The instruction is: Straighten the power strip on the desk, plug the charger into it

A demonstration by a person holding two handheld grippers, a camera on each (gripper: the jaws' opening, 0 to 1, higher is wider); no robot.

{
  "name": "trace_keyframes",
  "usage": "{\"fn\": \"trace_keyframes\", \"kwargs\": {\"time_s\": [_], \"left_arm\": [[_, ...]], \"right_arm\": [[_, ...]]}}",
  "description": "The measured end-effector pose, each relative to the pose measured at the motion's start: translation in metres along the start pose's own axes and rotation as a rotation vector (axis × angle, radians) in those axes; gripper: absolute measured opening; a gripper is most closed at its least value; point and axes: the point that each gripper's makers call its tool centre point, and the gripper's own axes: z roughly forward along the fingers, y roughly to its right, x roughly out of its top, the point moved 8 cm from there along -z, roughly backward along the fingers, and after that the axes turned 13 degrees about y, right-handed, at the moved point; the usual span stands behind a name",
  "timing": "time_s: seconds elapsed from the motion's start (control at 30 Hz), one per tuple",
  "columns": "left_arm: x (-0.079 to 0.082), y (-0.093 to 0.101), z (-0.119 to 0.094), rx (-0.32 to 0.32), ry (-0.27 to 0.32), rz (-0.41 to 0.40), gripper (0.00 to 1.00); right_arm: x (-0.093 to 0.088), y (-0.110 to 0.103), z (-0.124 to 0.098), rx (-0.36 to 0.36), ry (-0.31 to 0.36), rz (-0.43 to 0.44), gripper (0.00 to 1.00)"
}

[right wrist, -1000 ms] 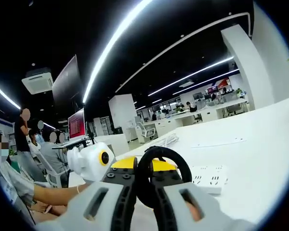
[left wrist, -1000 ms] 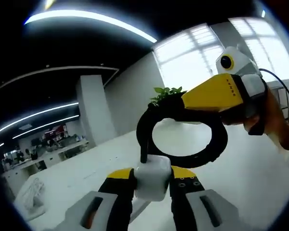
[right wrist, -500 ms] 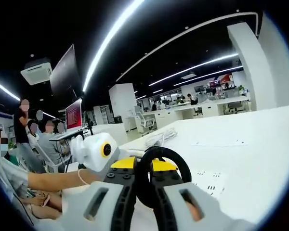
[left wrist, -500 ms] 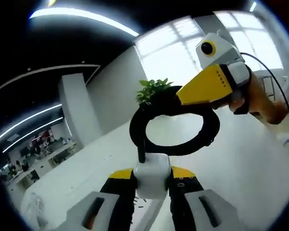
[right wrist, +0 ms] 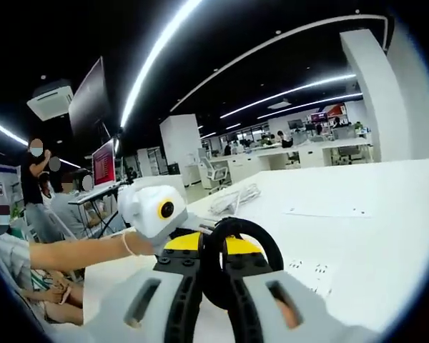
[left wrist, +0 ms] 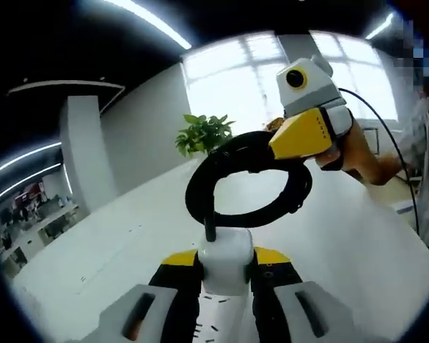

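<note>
My left gripper (left wrist: 225, 263) is shut on a white cube charger (left wrist: 226, 246), held up above the white desk (left wrist: 114, 250). The charger's black cable (left wrist: 200, 179) rises from it in a loop. My right gripper (left wrist: 298, 134) comes in from the right and grips the top of that loop. In the right gripper view, my right gripper (right wrist: 216, 264) is shut on the black cable loop (right wrist: 268, 246), with the left gripper (right wrist: 189, 241) just behind it. The white power strip (right wrist: 309, 271) lies flat on the desk to the right, below both grippers.
A potted plant (left wrist: 204, 132) stands at the desk's far end by bright windows. A coiled white cable (right wrist: 236, 200) and a flat white sheet (right wrist: 329, 212) lie farther along the desk. Several people sit by monitors at the left. A person's forearm (right wrist: 79, 250) reaches in.
Both cameras have swung: the left gripper view now faces the windows and plant more. In the right gripper view the power strip sits lower and nearer. Both holds are unchanged.
</note>
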Motion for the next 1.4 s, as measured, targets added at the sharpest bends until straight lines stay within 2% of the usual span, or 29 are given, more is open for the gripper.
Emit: {"fn": "trace_keyframes", "kwargs": {"time_s": [0.3, 0.43, 0.6, 0.87, 0.97, 1.0, 1.03, 1.07, 1.1, 1.23, 1.33, 1.4], "left_arm": [[-0.006, -0.011, 0.003, -0.062, -0.006, -0.024, 0.25], [-0.006, -0.013, 0.003, -0.069, 0.005, -0.010, 0.25], [-0.008, -0.016, 0.003, -0.074, 0.026, -0.031, 0.25], [-0.014, -0.017, 0.004, -0.075, 0.040, -0.029, 0.25], [-0.015, -0.015, 0.003, -0.077, 0.030, -0.007, 0.25], [-0.022, -0.016, 0.001, -0.084, -0.045, 0.038, 0.25], [-0.015, -0.013, 0.008, -0.087, 0.050, 0.048, 0.25], [-0.017, -0.017, 0.003, -0.084, 0.003, 0.034, 0.25], [-0.017, -0.019, 0.004, -0.086, -0.001, 0.038, 0.25], [-0.017, -0.014, 0.004, -0.075, -0.006, 0.047, 0.25], [-0.019, -0.010, 0.004, -0.028, 0.009, 0.029, 0.26], [-0.019, -0.008, 0.004, -0.010, 0.012, 0.060, 0.27]], "right_arm": [[-0.002, 0.007, 0.006, -0.018, -0.023, 0.002, 0.08], [0.000, 0.009, 0.009, -0.019, -0.027, -0.004, 0.08], [0.000, 0.009, 0.011, -0.027, -0.037, -0.018, 0.08], [-0.007, 0.009, 0.012, -0.025, -0.032, -0.018, 0.08], [-0.012, 0.007, 0.011, -0.005, -0.027, -0.022, 0.09], [-0.018, 0.007, 0.010, -0.001, -0.076, -0.037, 0.09], [-0.020, 0.006, 0.013, 0.005, -0.056, -0.030, 0.10], [-0.022, 0.006, 0.012, -0.001, -0.040, -0.045, 0.10], [-0.024, 0.006, 0.009, 0.001, -0.039, -0.043, 0.10], [-0.024, 0.009, 0.006, 0.004, -0.014, -0.048, 0.12], [-0.028, 0.010, 0.006, 0.008, -0.010, -0.076, 0.16], [-0.032, 0.008, 0.005, 0.032, -0.017, -0.096, 0.18]]}}
